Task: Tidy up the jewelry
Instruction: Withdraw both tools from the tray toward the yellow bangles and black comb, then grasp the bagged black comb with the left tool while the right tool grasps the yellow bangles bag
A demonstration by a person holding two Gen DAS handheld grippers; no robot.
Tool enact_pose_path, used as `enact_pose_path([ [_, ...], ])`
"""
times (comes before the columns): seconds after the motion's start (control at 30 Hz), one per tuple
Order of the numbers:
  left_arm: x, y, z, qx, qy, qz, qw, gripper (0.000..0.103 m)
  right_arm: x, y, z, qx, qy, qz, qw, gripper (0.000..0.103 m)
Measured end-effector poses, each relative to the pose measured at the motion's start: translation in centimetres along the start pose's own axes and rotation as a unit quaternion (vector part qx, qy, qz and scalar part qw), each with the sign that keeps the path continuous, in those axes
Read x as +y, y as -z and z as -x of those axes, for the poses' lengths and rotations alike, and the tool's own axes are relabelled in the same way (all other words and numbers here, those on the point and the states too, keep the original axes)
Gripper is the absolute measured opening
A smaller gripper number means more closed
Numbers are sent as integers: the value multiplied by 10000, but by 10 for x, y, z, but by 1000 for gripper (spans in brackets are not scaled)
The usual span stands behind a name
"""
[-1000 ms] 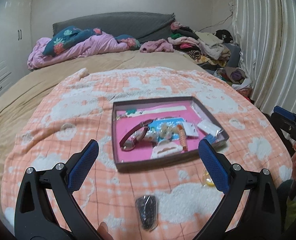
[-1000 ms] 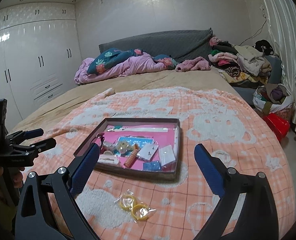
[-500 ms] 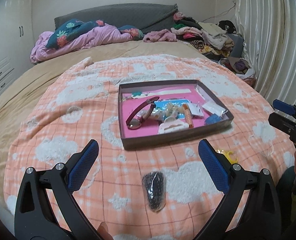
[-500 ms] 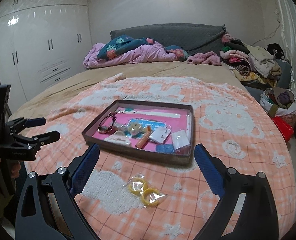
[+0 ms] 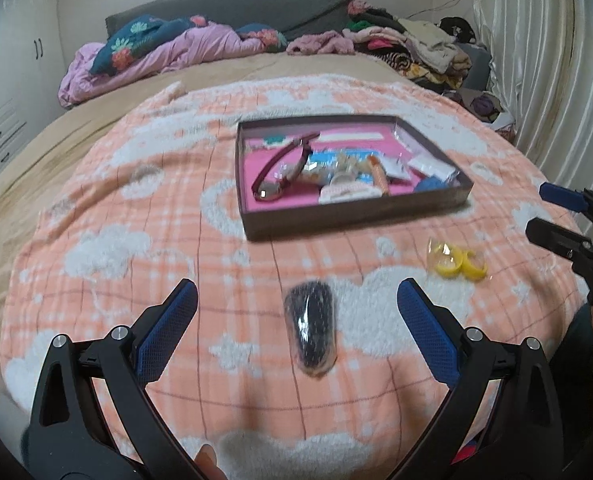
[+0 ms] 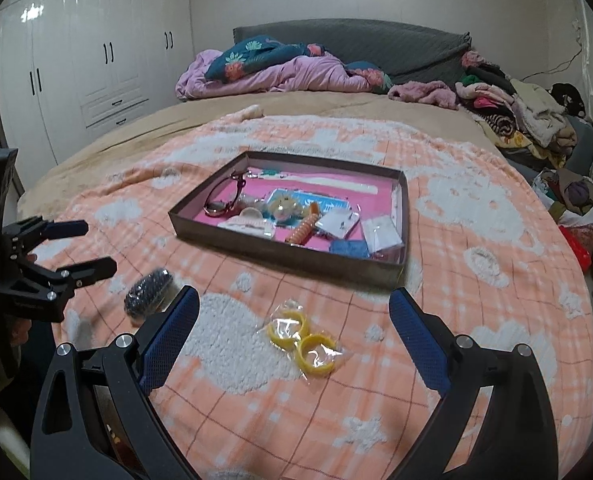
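Both our tongs gape wide and empty: left gripper (image 5: 296, 308) hovers over the bagged dark beads (image 5: 311, 330), right gripper (image 6: 292, 318) over the bagged yellow rings (image 6: 302, 340), both near the tray (image 6: 296, 258). Slick plastic may slip from our pads.

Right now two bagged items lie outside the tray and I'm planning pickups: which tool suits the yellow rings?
Right. The right tool is open with the yellow rings between its fingers; the left tool is lined up on the dark bead bag.
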State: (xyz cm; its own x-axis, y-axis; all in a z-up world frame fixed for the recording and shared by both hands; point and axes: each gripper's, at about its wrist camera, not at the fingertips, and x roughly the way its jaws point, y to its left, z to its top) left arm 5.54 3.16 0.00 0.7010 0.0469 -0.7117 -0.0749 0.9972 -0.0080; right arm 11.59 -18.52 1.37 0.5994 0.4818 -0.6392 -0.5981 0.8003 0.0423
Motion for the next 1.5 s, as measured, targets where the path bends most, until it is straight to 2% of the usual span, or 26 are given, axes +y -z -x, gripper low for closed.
enact_pose_path([
  [0.27,3,16,-18,274,107,70,9995,93,2,12,-11,191,136,103,9997,95],
  [0.5,5,26,-37,458,279,170,9984,75,-4,25,-37,475,333,218,9981,95],
  [0.67,5,30,-51,582,335,222,9975,68,-6,35,-64,732,348,360,9961,95],
  [0.87,-1,32,-62,634,429,160,9969,67,-6,42,-102,1174,476,743,9892,95],
  [1.0,-4,30,-69,650,403,122,9970,67,-9,40,-118,1226,327,555,9904,95],
  [1.07,-4,29,-72,672,354,145,9970,66,-8,41,-120,1202,280,502,9911,84],
  [1.1,-4,29,-73,691,343,169,9969,61,-6,41,-119,1158,242,551,9915,79],
  [1.13,-4,29,-74,694,328,164,9969,59,-4,41,-117,1130,207,591,9916,66],
  [1.17,-3,29,-75,693,299,153,9970,51,-1,41,-115,1109,137,626,9918,53],
  [1.2,-3,29,-75,699,284,146,9970,44,2,41,-113,1098,89,647,9918,47],
  [1.27,-2,29,-74,704,288,161,9970,33,7,42,-107,1050,27,592,9927,42],
  [1.3,-1,29,-74,704,297,178,9969,30,7,43,-104,1042,-111,477,9933,42],
  [1.33,0,29,-74,703,320,191,9968,30,8,45,-100,1052,-390,268,9933,42],
  [1.5,0,30,-68,674,383,178,9968,26,22,48,-85,978,-978,68,9904,41],
])
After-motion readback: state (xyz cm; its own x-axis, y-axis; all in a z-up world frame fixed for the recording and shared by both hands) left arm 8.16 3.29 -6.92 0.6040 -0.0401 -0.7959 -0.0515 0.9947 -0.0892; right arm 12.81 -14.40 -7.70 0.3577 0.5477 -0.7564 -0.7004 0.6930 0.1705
